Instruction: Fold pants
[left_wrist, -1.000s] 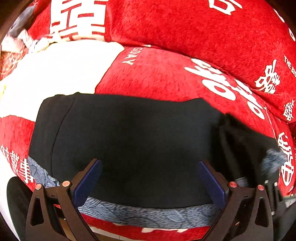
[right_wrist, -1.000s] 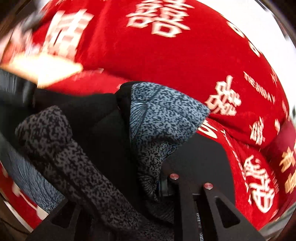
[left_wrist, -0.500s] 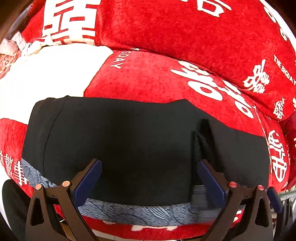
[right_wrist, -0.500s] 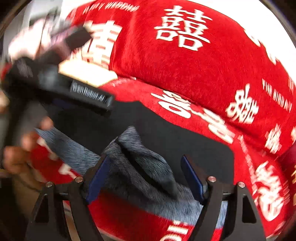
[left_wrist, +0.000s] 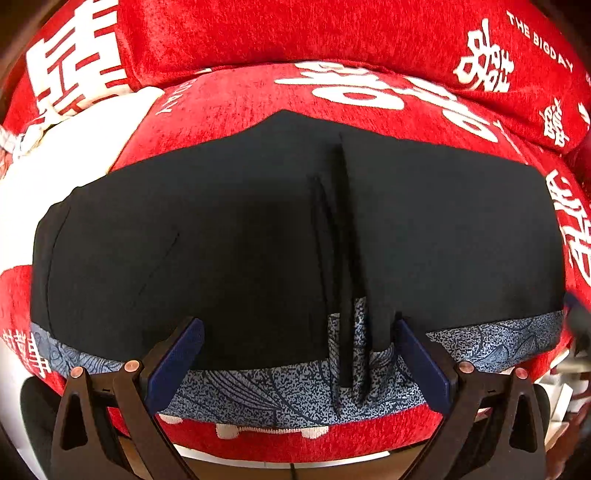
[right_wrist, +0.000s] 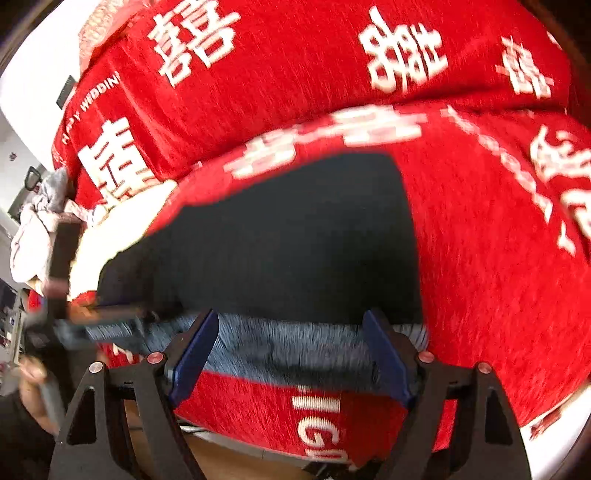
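Observation:
Black pants (left_wrist: 221, 229) with a blue-grey patterned waistband (left_wrist: 280, 391) lie spread flat on a red sofa seat, waistband at the near edge. A raised crease (left_wrist: 345, 221) runs down the middle right. My left gripper (left_wrist: 299, 354) is open and empty just above the waistband. In the right wrist view the same pants (right_wrist: 295, 240) lie ahead, blurred. My right gripper (right_wrist: 291, 350) is open and empty over the waistband (right_wrist: 288, 343) at the pants' right end.
The red cover with white characters (left_wrist: 354, 92) covers the seat and the back cushion (left_wrist: 295, 26). A white patch (left_wrist: 66, 147) lies left of the pants. The left gripper and hand (right_wrist: 55, 332) show at the left of the right wrist view, with clutter (right_wrist: 33, 221) beyond.
My right gripper let go of the waistband fold, opened and drew back to the right. The pants now lie flat. The left gripper shifted right along the waistband, still open.

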